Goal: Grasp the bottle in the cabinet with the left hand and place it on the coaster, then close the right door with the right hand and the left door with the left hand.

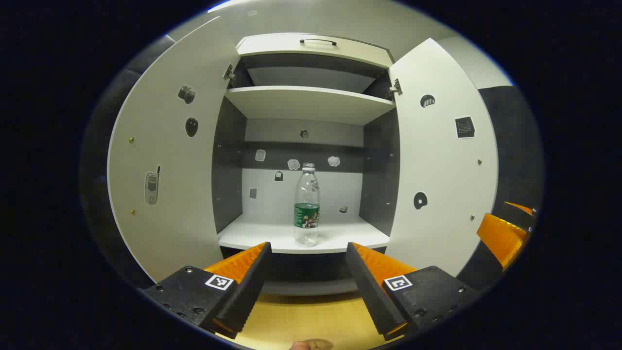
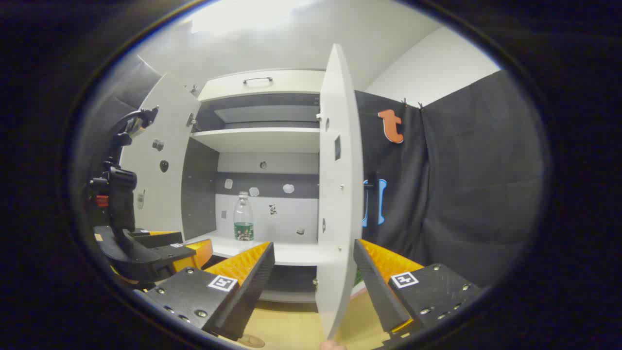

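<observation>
Cabinet (image 1: 311, 104) with two open doors, one bottle (image 1: 307, 204); both grippers' jaws apart.

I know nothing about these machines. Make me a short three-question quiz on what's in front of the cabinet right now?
1. True or false: the bottle stands upright on the cabinet's lower shelf.
2. Which is open? A) left door alone B) right door alone C) both.
3. Fill in: the left hand-held gripper, pointed at the bottle, has its jaws ____.

Key: 1 true; 2 C; 3 open, holding nothing.
</observation>
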The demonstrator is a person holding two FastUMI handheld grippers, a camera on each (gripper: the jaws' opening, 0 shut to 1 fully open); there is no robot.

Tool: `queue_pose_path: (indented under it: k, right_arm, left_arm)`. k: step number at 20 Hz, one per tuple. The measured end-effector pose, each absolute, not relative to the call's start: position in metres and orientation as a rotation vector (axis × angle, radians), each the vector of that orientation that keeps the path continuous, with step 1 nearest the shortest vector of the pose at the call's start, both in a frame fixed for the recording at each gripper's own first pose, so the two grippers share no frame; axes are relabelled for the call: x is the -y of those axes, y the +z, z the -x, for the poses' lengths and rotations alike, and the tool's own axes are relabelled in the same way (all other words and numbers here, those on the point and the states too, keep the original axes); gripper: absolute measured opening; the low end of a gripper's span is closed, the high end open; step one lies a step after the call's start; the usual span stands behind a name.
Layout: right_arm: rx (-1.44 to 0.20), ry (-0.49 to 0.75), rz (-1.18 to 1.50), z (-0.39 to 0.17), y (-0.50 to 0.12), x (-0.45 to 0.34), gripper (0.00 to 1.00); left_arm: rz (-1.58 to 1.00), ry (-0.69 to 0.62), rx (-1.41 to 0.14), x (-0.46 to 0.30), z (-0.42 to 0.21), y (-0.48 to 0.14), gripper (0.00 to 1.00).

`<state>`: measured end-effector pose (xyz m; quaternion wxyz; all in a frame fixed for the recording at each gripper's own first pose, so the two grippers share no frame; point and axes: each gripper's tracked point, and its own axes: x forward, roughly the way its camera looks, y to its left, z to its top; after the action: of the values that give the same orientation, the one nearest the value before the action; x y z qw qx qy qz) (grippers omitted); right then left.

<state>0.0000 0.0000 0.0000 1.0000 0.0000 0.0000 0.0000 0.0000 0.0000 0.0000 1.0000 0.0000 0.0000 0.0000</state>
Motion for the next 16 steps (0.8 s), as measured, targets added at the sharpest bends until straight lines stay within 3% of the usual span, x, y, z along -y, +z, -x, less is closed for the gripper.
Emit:
queue_pose_path:
  k: [1, 2, 14, 15, 16]
  right_arm:
    - [0.003, 0.003, 0.009, -0.001, 0.001, -0.009, 0.95]
    - [0.002, 0.007, 0.016, -0.003, 0.001, -0.017, 0.99]
    - [-0.001, 0.086, -0.016, -0.033, 0.018, -0.052, 0.95]
    - [0.004, 0.087, -0.012, -0.033, 0.020, -0.051, 0.99]
    - [0.007, 0.087, -0.011, -0.034, 0.021, -0.051, 0.95]
  left_arm:
    - [-0.002, 0.005, 0.001, -0.008, -0.002, 0.001, 0.97]
    - [0.001, 0.011, -0.007, -0.015, -0.003, 0.001, 0.96]
    - [0.047, 0.010, -0.002, -0.021, 0.011, 0.028, 0.96]
    - [0.044, 0.011, 0.002, -0.021, 0.011, 0.029, 0.96]
    - [0.041, 0.010, 0.010, -0.020, 0.010, 0.032, 0.97]
